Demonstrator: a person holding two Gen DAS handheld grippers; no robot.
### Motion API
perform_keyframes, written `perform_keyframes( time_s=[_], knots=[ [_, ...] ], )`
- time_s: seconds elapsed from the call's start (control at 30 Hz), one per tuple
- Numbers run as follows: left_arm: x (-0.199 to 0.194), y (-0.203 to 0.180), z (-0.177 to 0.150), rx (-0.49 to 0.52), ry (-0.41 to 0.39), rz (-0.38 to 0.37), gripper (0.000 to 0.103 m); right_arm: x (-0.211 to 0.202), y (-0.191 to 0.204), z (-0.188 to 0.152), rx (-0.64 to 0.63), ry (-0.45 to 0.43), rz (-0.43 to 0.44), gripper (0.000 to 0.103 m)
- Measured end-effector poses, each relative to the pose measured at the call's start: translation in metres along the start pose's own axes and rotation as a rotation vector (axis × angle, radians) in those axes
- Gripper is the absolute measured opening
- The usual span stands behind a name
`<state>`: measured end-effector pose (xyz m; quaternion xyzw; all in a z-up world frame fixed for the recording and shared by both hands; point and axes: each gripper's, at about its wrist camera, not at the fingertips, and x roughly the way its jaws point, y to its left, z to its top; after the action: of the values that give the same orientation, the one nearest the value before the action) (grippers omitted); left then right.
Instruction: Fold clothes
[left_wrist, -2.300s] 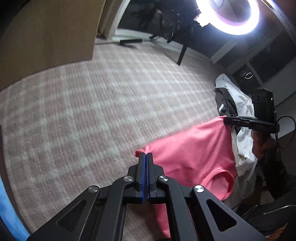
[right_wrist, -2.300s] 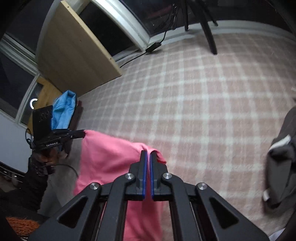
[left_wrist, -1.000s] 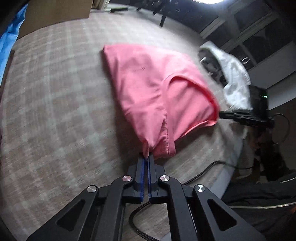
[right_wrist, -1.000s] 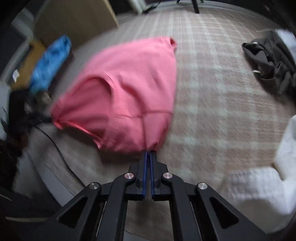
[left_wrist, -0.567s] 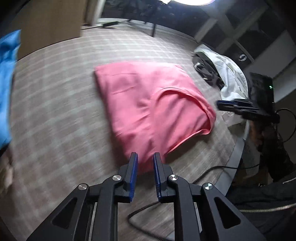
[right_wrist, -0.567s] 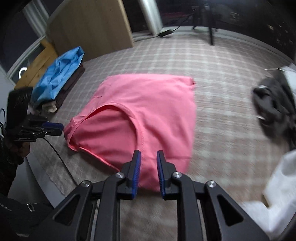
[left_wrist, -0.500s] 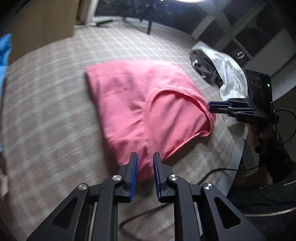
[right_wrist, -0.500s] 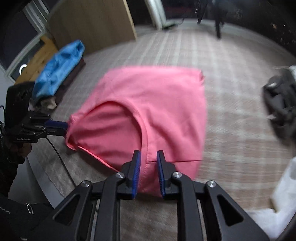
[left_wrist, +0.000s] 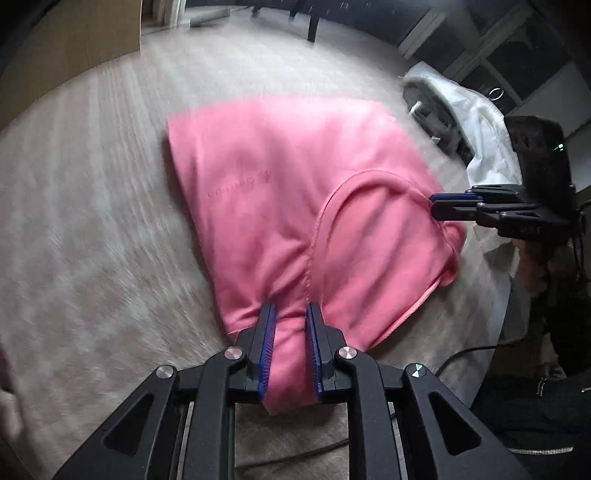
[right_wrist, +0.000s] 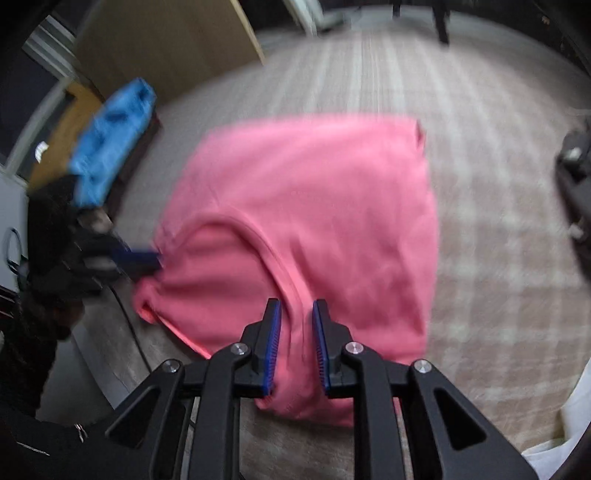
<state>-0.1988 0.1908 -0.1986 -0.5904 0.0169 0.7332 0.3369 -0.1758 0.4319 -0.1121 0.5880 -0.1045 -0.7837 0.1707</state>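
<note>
Pink cotton shirt (left_wrist: 295, 192) lies folded on the plaid beige carpet (left_wrist: 92, 240). Left gripper (left_wrist: 290, 314) and right gripper (right_wrist: 296, 310) each straddle a near corner of it, jaws apart, gripping nothing. Blue cloth (right_wrist: 110, 136) lies well apart.

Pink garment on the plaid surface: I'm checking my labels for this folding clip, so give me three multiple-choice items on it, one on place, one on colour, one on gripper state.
1. Where does the pink garment lie?
A. Spread on the plaid surface
B. Hanging from a rack
C. Inside a basket

2. What colour is the cloth bundle beyond the garment in the right wrist view?
A. Green
B. Blue
C. Yellow

3. How do the left gripper and right gripper stand?
A. Both clamped flat together
B. One open, one missing
C. Both parted, with pink fabric between the fingers

Answers: 1 A, it rests flat on the checked surface; 2 B, the bundle is bright blue; 3 C, each wrist view shows a gap with cloth in it.
</note>
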Motion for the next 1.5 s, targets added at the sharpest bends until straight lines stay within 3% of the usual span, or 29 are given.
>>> perform_keyframes(
  time_s=[0.1,0.17,0.2,0.23,0.3,0.37,0.4,0.43,0.57,0.67,0.77,0.97,1.0,1.07,1.13,1.33,1.37,1.43,1.5],
  knots=[
    [-0.025,0.001,-0.002,-0.021,-0.011,-0.001,0.018,-0.027,-0.004,-0.009,0.033,-0.019,0.040,0.018],
    [-0.053,-0.001,-0.002,-0.014,-0.047,0.020,0.025,-0.063,-0.010,-0.012,0.043,-0.088,0.047,0.027],
    [-0.065,-0.002,0.000,-0.009,-0.064,0.030,0.028,-0.079,-0.011,-0.011,0.035,-0.123,0.019,0.043],
    [-0.076,-0.002,0.003,-0.003,-0.080,0.039,0.030,-0.095,-0.012,-0.009,0.022,-0.163,-0.013,0.051],
    [-0.093,-0.004,0.012,0.014,-0.105,0.052,0.030,-0.123,-0.014,0.001,-0.027,-0.251,-0.087,0.051],
    [-0.098,-0.010,0.025,0.040,-0.116,0.062,0.030,-0.129,-0.020,0.022,-0.055,-0.265,-0.117,0.049],
    [-0.094,-0.018,0.035,0.062,-0.113,0.070,0.030,-0.123,-0.026,0.034,-0.072,-0.252,-0.133,0.035],
    [-0.089,-0.028,0.045,0.086,-0.108,0.078,0.030,-0.117,-0.033,0.046,-0.089,-0.239,-0.150,0.030],
    [-0.053,-0.082,0.086,0.179,-0.077,0.004,0.031,-0.077,-0.062,0.072,-0.058,-0.139,-0.138,0.030],
    [-0.007,-0.136,0.118,0.274,-0.047,-0.013,0.032,-0.061,-0.084,0.079,-0.023,-0.125,-0.107,0.030],
    [0.044,-0.172,0.147,0.323,-0.015,0.037,0.034,-0.060,-0.103,0.080,0.005,-0.134,-0.076,0.030],
    [0.111,-0.176,0.169,0.364,0.083,0.174,0.032,-0.067,-0.125,0.071,0.046,-0.161,0.042,0.030],
    [0.115,-0.172,0.169,0.360,0.091,0.179,0.030,-0.067,-0.127,0.070,0.045,-0.164,0.055,0.030],
    [0.111,-0.164,0.170,0.340,0.071,0.155,0.010,-0.066,-0.126,0.069,0.033,-0.168,0.091,0.030],
    [0.103,-0.155,0.171,0.304,0.057,0.108,0.001,-0.062,-0.122,0.069,0.013,-0.164,0.114,0.030],
    [0.068,-0.136,0.166,0.230,-0.009,-0.002,0.001,-0.044,-0.111,0.070,-0.053,-0.120,0.164,0.029],
    [0.065,-0.135,0.165,0.225,-0.014,-0.010,0.001,-0.041,-0.109,0.071,-0.060,-0.110,0.175,0.027],
    [0.058,-0.135,0.162,0.218,-0.029,-0.018,0.001,-0.034,-0.105,0.072,-0.076,-0.092,0.198,0.010],
    [0.055,-0.135,0.162,0.210,-0.041,-0.023,0.001,-0.027,-0.101,0.073,-0.092,-0.074,0.220,0.010]
  ],
)
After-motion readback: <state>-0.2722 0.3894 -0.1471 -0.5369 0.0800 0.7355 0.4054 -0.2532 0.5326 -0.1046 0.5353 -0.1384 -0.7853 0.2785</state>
